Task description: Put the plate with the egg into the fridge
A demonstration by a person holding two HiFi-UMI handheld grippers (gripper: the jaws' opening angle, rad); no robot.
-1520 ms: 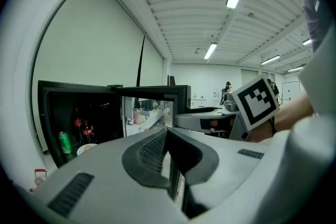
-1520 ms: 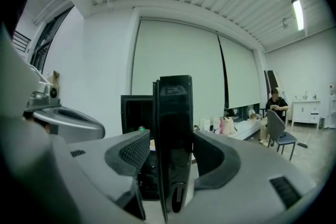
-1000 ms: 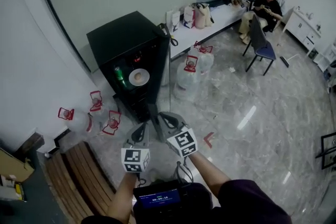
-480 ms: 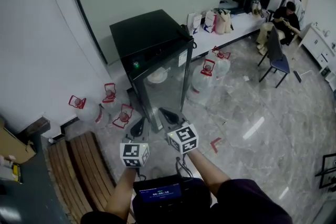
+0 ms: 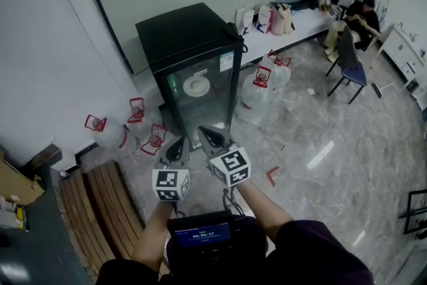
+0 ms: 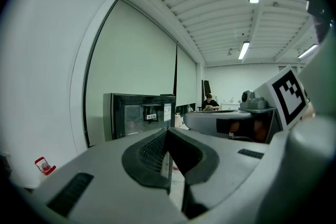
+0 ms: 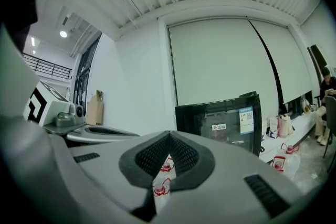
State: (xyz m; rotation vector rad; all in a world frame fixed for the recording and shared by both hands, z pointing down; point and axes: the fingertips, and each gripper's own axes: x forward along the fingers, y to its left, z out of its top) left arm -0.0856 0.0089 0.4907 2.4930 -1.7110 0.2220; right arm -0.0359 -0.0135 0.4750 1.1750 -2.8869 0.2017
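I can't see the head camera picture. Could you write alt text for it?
A small black fridge stands with its glass door closed, a white plate visible inside. In front of it a person holds the left gripper and right gripper, both shut and empty; water jugs sit on the floor nearby.

Glossy marbled floor (image 5: 333,163) — glass-fronted matt fridge (image 5: 183,33).

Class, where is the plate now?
Head view, centre: the plate sits inside the black fridge, behind its shut glass door, left of the water jugs.
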